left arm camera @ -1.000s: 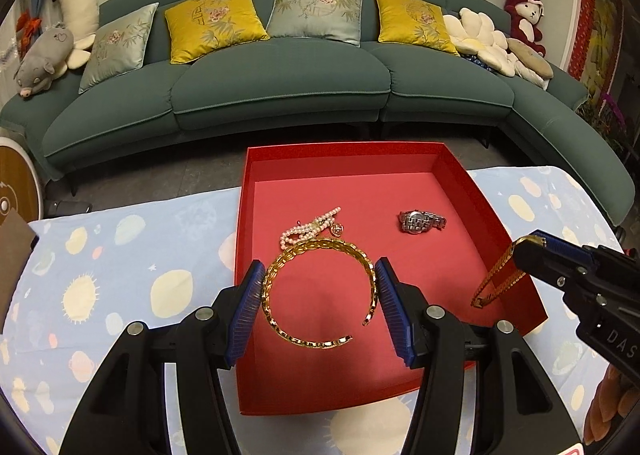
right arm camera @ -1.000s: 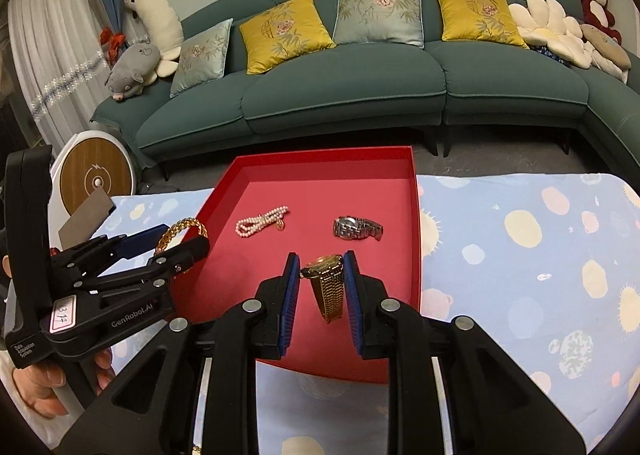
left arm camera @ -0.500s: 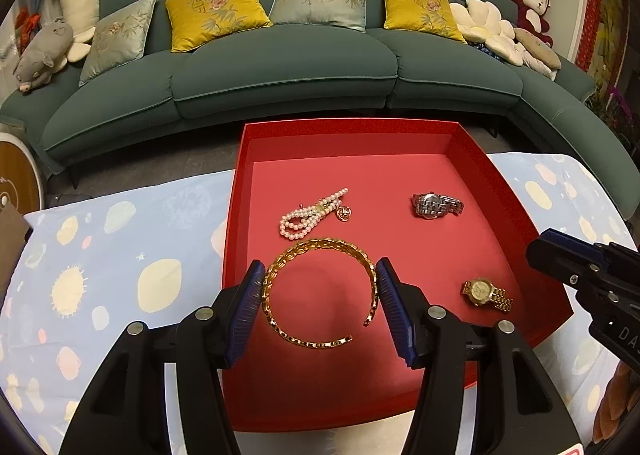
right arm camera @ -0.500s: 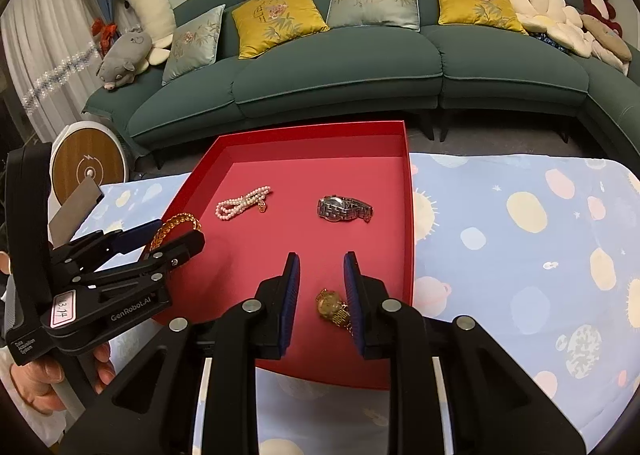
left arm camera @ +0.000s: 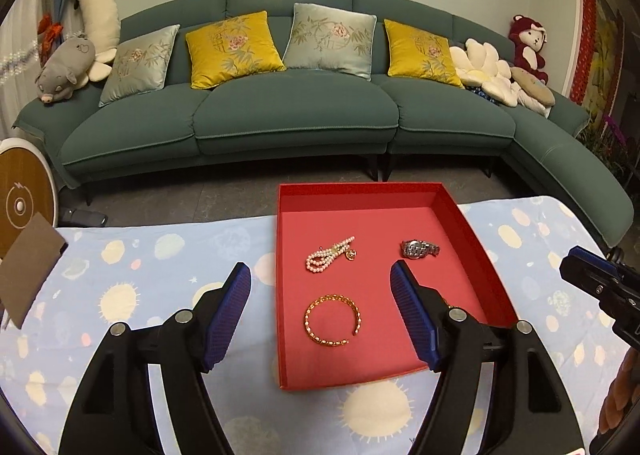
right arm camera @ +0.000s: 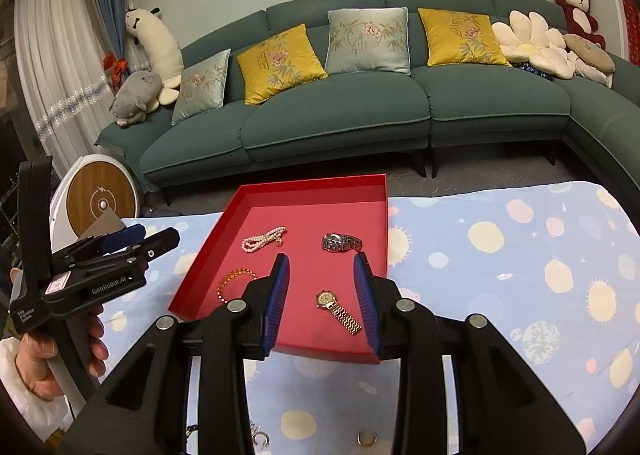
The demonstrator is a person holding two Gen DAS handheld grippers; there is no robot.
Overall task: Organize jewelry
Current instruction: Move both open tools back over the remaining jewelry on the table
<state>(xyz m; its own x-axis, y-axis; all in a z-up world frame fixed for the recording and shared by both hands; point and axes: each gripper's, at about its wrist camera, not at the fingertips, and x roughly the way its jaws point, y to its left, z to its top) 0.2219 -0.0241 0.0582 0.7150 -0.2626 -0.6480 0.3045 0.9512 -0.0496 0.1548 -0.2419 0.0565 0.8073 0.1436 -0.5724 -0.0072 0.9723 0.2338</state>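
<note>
A red tray lies on the patterned tablecloth. Inside it rest a gold bangle, a pearl bracelet, a silver watch and a gold watch. My left gripper hovers above the bangle with its jaws opening and nothing between its pads. My right gripper hangs over the gold watch, its jaws opening too, the pads clear of the watch. Each gripper shows at the edge of the other's view, the left and the right.
Small rings and a hooped piece lie on the cloth near the front edge. A brown card sits at the table's left. A green sofa stands behind the table. A hand holds the left gripper's handle.
The bangle and the gold watch, held a second ago, now lie in the tray. Both grippers have opened wider, risen and pulled back from the tray.
</note>
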